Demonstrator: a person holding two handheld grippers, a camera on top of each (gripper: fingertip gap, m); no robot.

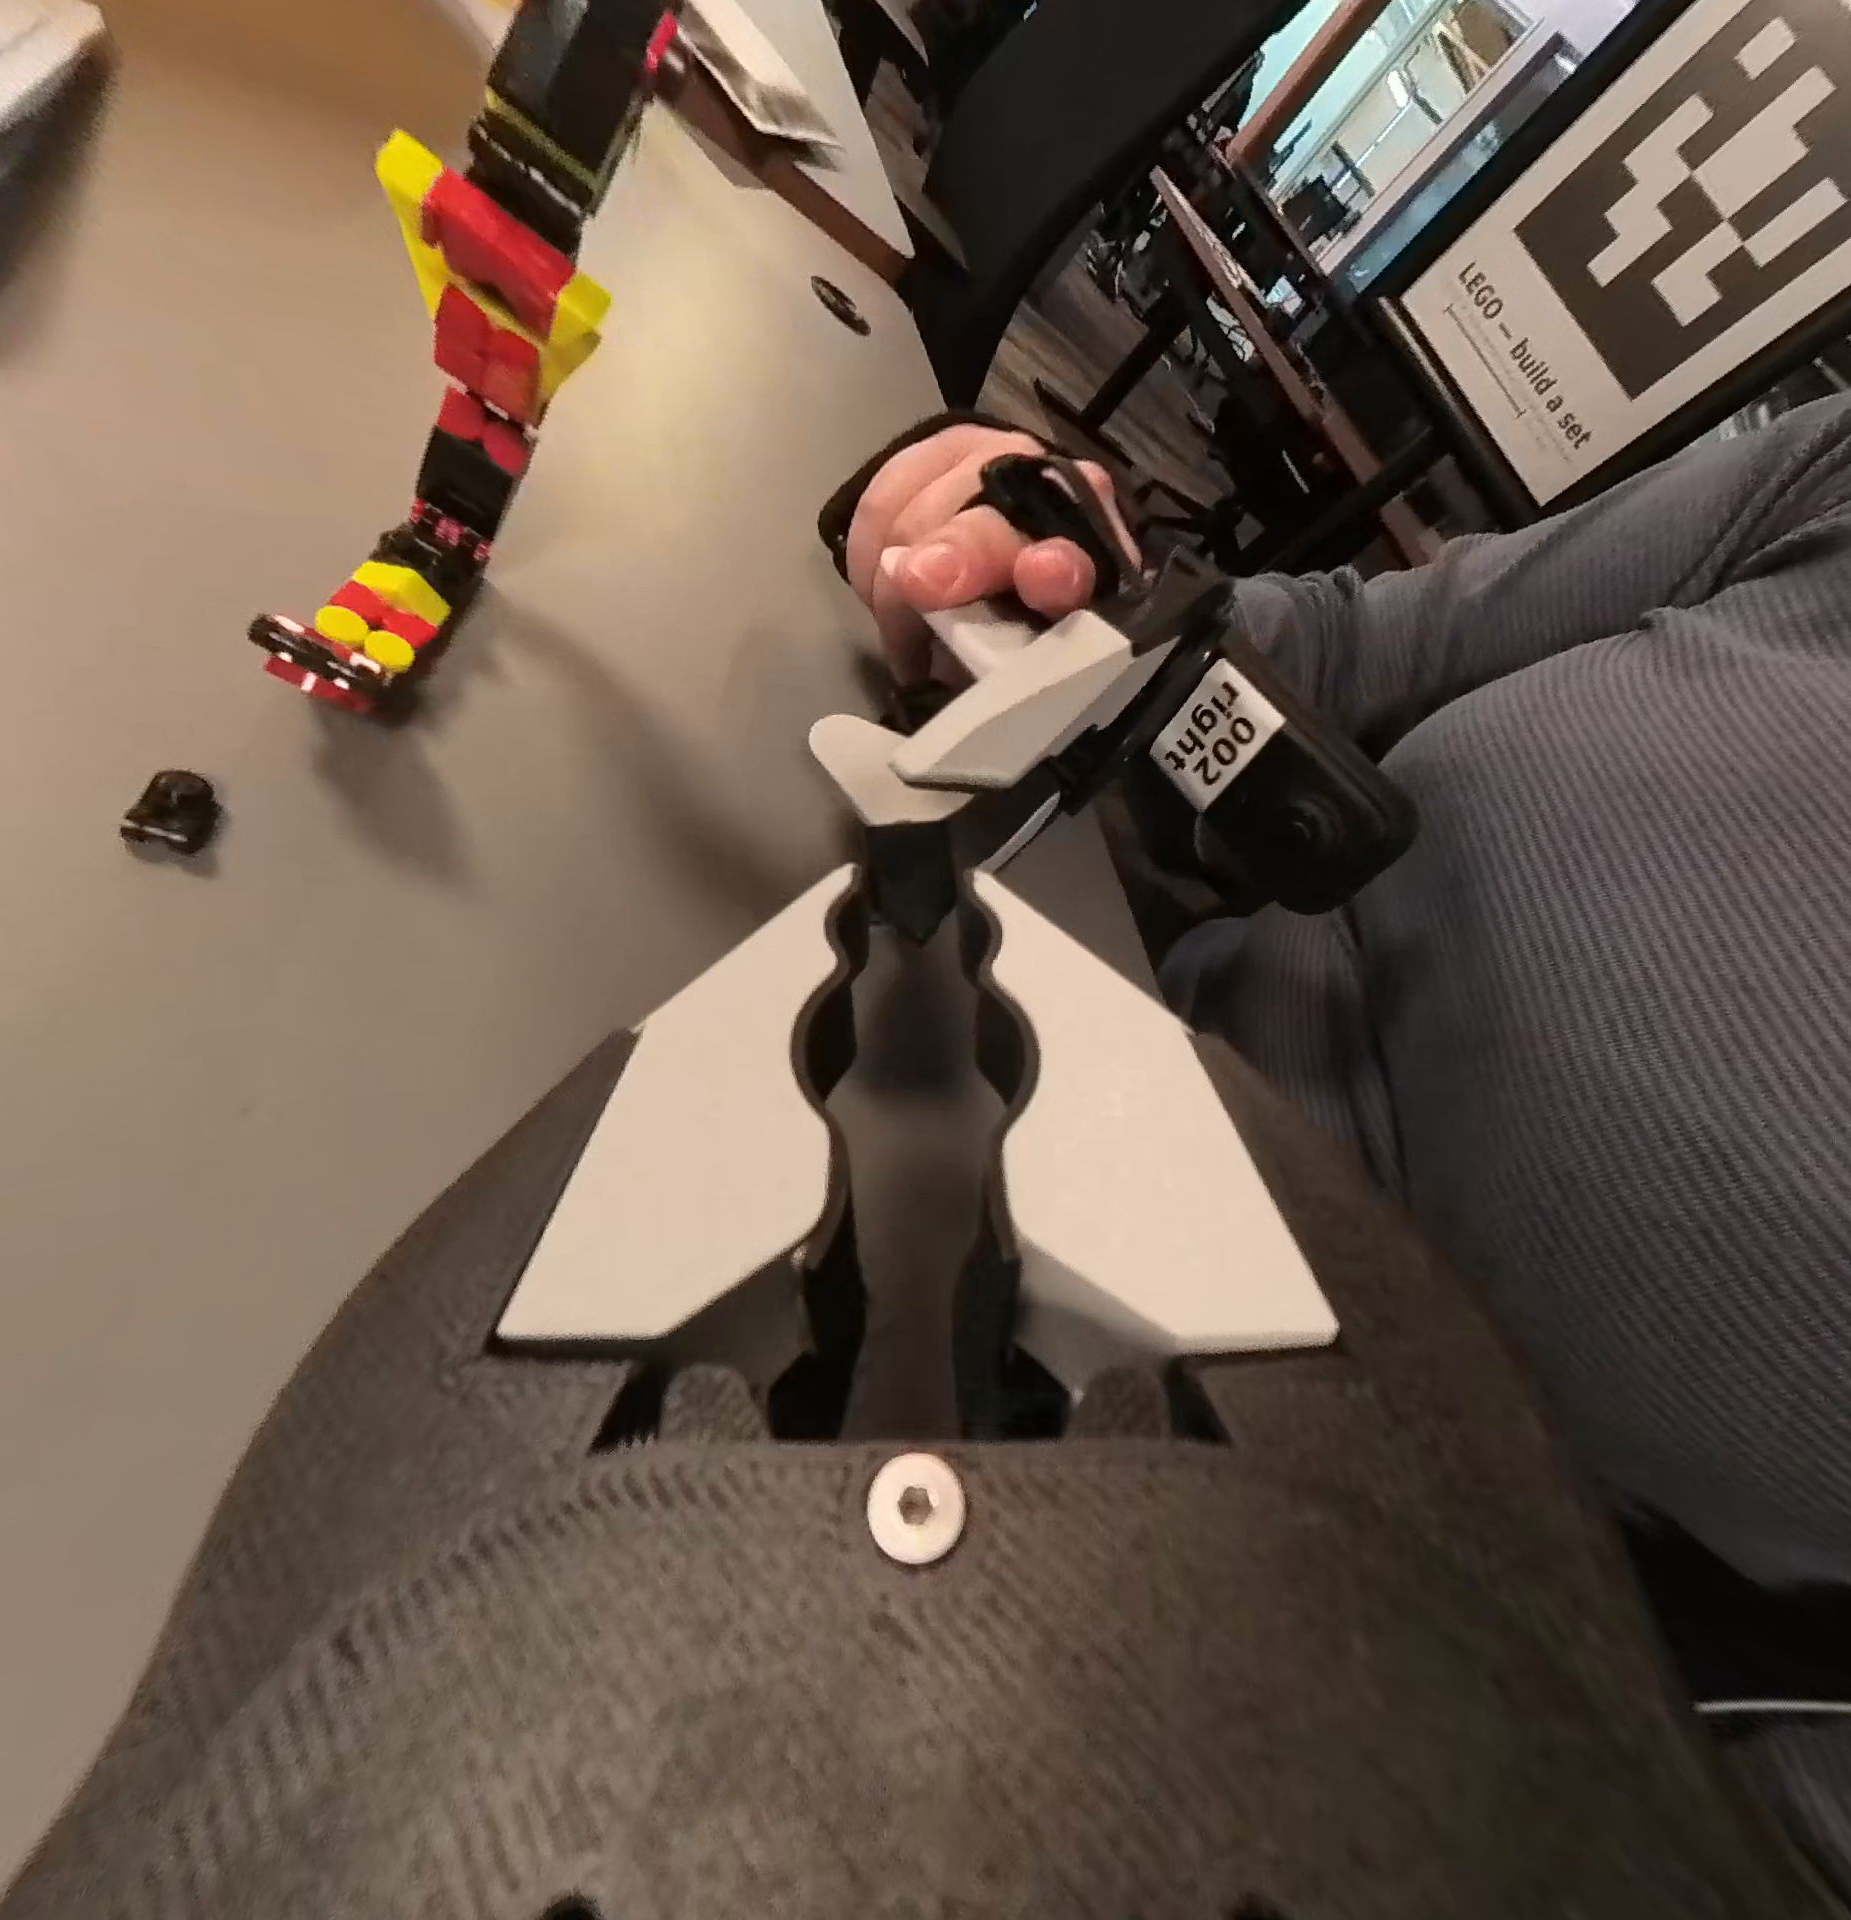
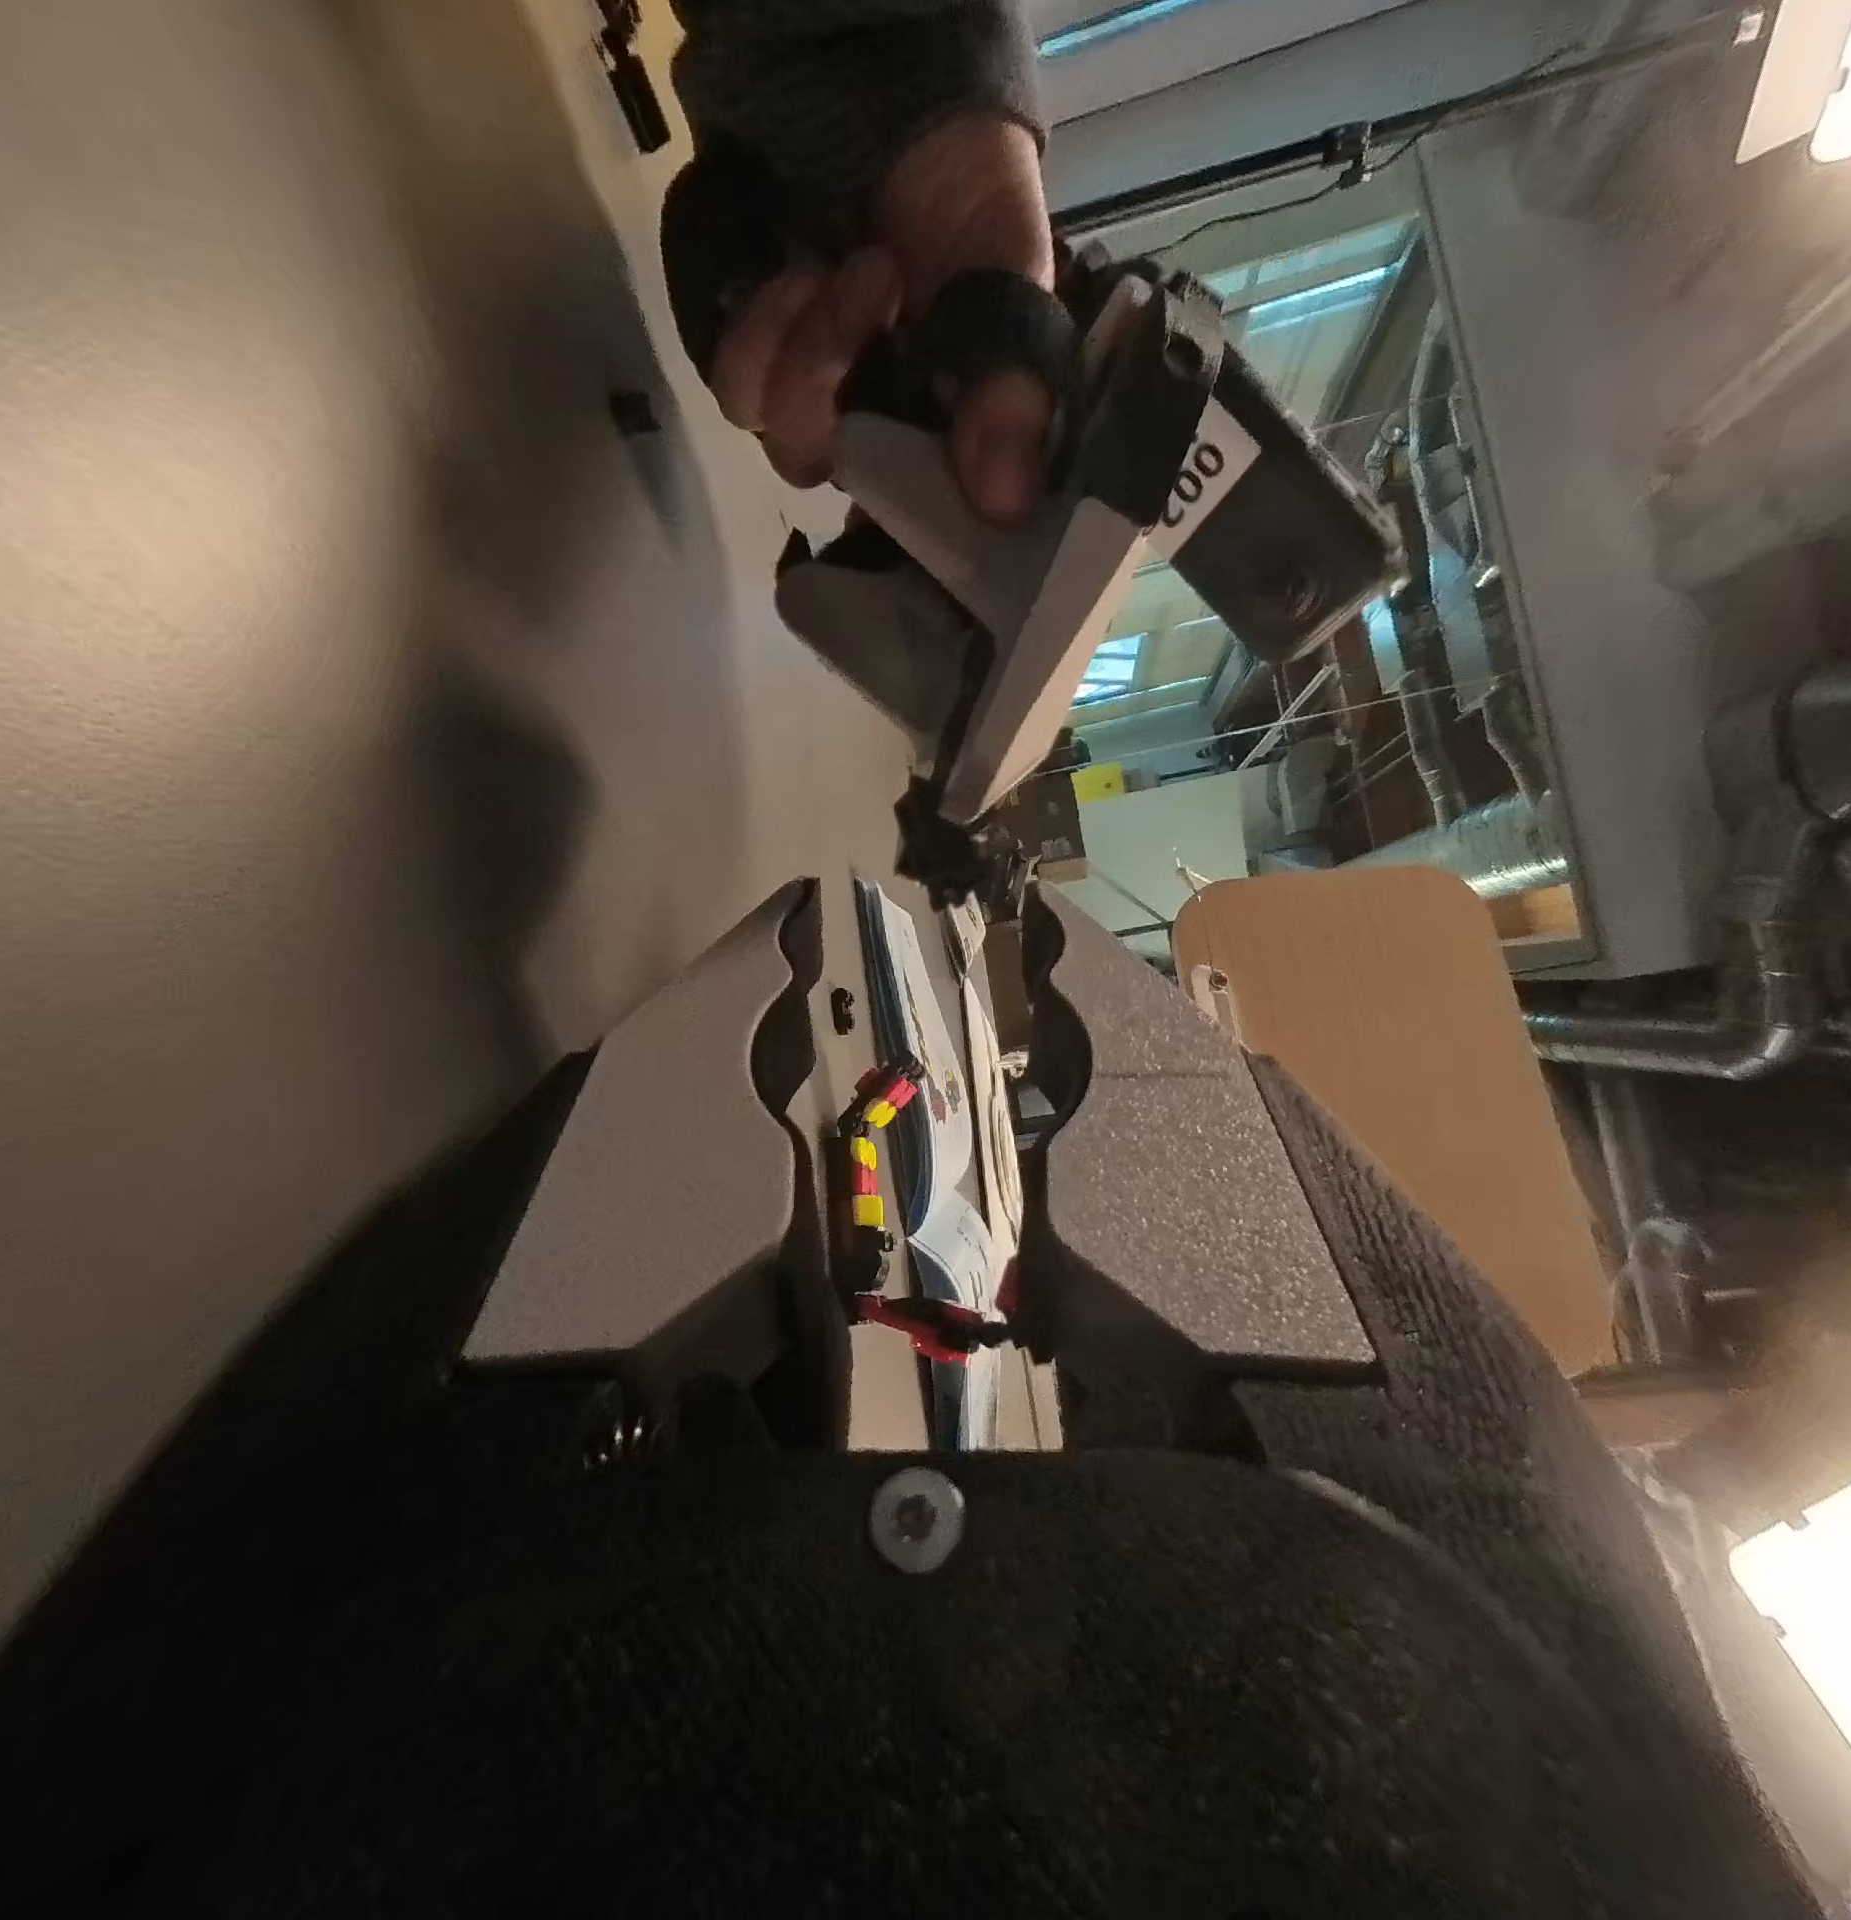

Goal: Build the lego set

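Observation:
My left gripper [image 1: 913, 878] is shut on a small black lego piece [image 1: 905, 894], pinched at its fingertips above the table. It also shows in the right wrist view [image 2: 952, 800], with the piece [image 2: 940, 847] hanging from its tips. My right gripper [image 2: 926, 899] is open, its tips just short of the piece. In the left wrist view it [image 1: 869, 764] comes in from the right, right beside the piece. A long red, yellow and black lego model [image 1: 464, 416] lies on the grey table [image 1: 225, 1039] and shows between my right fingers [image 2: 867, 1174].
A loose small black piece [image 1: 170, 810] lies on the table left of the grippers. A booklet [image 2: 942, 1195] lies beside the model. The person's grey sleeve and body [image 1: 1627, 935] fill the right side. A black chair [image 1: 1004, 156] and a sign board [image 1: 1679, 208] stand beyond the table edge. Less than 4 cm separates the two grippers' tips.

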